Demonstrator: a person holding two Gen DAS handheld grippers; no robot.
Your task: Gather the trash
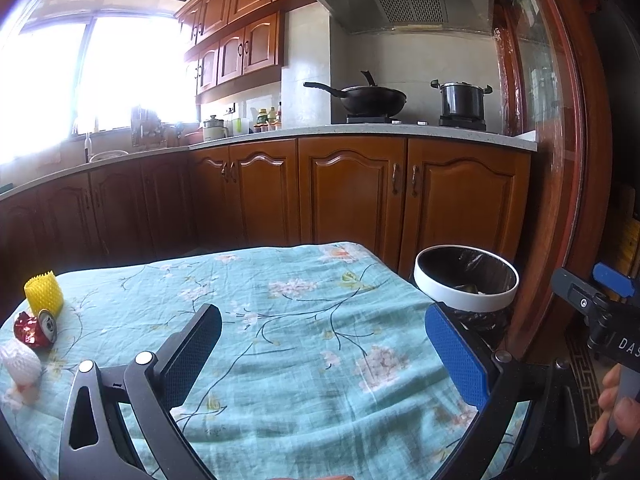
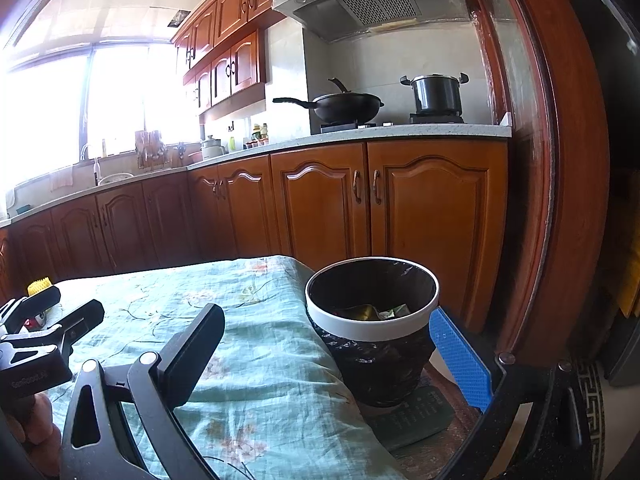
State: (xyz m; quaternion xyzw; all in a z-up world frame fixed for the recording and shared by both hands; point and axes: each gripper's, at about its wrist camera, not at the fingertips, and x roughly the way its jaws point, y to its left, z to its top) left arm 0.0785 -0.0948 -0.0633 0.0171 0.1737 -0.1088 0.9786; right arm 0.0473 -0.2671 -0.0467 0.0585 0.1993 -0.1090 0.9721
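Observation:
A crushed red can [image 1: 35, 329], a yellow foam net sleeve [image 1: 44, 294] and a white foam net [image 1: 19, 361] lie at the table's left edge in the left wrist view. My left gripper [image 1: 324, 350] is open and empty above the floral tablecloth [image 1: 280, 320]. The white-rimmed trash bin [image 2: 372, 312] with a black liner stands beside the table's right end and holds some scraps. My right gripper [image 2: 332, 356] is open and empty, with the bin between its fingers and ahead of them. The bin also shows in the left wrist view [image 1: 466, 280].
Wooden kitchen cabinets [image 1: 352, 188] and a countertop run behind the table, with a wok [image 1: 372, 98] and pot [image 1: 462, 100] on the stove. A wooden door frame [image 2: 560, 200] stands to the right. A dark mat [image 2: 416, 412] lies under the bin.

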